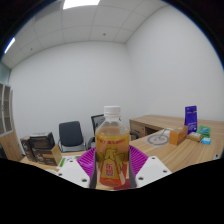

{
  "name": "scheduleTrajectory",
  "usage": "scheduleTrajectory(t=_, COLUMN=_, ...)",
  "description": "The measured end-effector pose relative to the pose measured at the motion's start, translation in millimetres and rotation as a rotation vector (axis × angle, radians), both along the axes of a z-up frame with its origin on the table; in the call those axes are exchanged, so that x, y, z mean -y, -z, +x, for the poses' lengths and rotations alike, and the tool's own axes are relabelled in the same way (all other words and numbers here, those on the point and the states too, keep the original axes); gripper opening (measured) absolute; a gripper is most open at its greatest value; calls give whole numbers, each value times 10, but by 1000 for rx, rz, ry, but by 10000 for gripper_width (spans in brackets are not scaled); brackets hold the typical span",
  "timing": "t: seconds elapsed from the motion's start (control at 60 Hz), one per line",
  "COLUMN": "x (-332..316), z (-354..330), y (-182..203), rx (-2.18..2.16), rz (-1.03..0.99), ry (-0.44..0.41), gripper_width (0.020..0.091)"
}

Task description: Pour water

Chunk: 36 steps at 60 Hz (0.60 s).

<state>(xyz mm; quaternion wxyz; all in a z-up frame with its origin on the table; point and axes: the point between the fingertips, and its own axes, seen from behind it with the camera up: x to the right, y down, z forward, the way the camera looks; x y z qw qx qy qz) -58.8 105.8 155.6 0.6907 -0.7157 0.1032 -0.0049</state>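
Note:
A clear plastic bottle [112,150] with a white cap, amber liquid and a red and yellow label stands upright between my fingers. My gripper [112,168] is shut on the bottle, with the magenta pads [84,161] pressing on its sides. The bottle is lifted well above the wooden table [165,152]. Its base is hidden below the fingers.
A purple box [190,118], an orange box [178,136] and a small green item [205,131] sit on the table to the right. A round grey object [158,139] lies nearer. A black office chair [71,135] and stacked boxes [41,146] stand by the far white wall.

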Motion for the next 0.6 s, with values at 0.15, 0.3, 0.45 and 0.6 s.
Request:
scheduleTrajectory(t=0.15, x=-96, z=215, y=562, rx=126, rz=-103, ry=-28, gripper_width=460)
scheduleTrajectory(t=0.3, x=-145, z=207, y=739, rx=189, rz=-115, ry=-68, gripper_width=486)
scheduleTrajectory(t=0.45, x=-124, z=248, y=725, rx=114, rz=-89, ry=-63, gripper_width=538)
scheduleTrajectory(t=0.6, x=-65, z=214, y=790, rx=103, rz=-143, ry=-108, gripper_width=709)
